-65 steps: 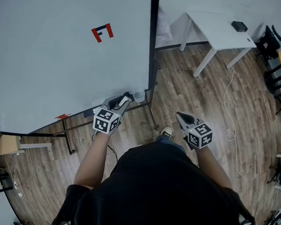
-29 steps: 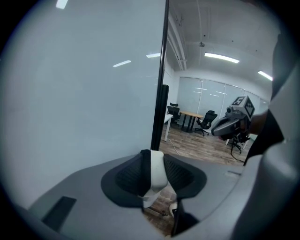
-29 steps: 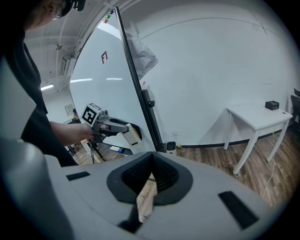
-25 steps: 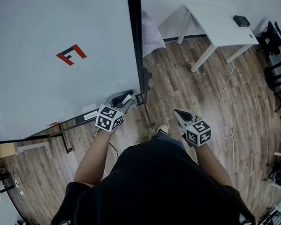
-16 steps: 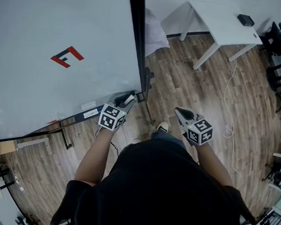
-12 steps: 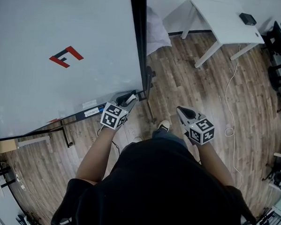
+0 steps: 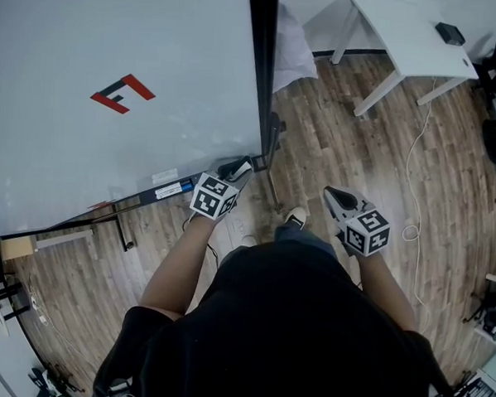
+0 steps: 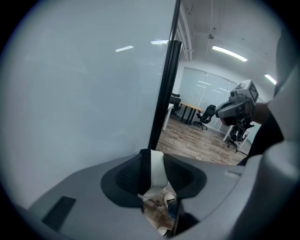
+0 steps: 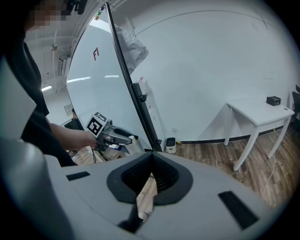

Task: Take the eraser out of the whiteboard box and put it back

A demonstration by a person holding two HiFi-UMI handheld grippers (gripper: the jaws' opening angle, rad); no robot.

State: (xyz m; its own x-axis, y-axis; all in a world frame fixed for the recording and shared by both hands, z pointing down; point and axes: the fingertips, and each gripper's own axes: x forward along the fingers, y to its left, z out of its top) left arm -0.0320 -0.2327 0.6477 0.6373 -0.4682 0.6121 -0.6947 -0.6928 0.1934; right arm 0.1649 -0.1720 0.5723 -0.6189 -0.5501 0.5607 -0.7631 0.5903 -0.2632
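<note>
Your left gripper (image 7: 236,168) clamps eraser (image 8: 157,171), long axis along jaws, beside whiteboard (image 7: 113,78) lower corner; box unseen. Right gripper (image 7: 332,193) closed, empty, well apart.

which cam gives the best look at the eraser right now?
Left gripper view: the eraser sits close up, clamped in the jaws of the left hand-held gripper. Head view shows only a pale sliver at that gripper's tip. Right gripper view shows it small and distant.

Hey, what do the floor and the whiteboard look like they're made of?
Floor: brown planks with grain and seams, matte; wood or laminate, can't tell. Whiteboard: smooth glossy white panel that mirrors ceiling lights; dark edge frame, probably metal.
</note>
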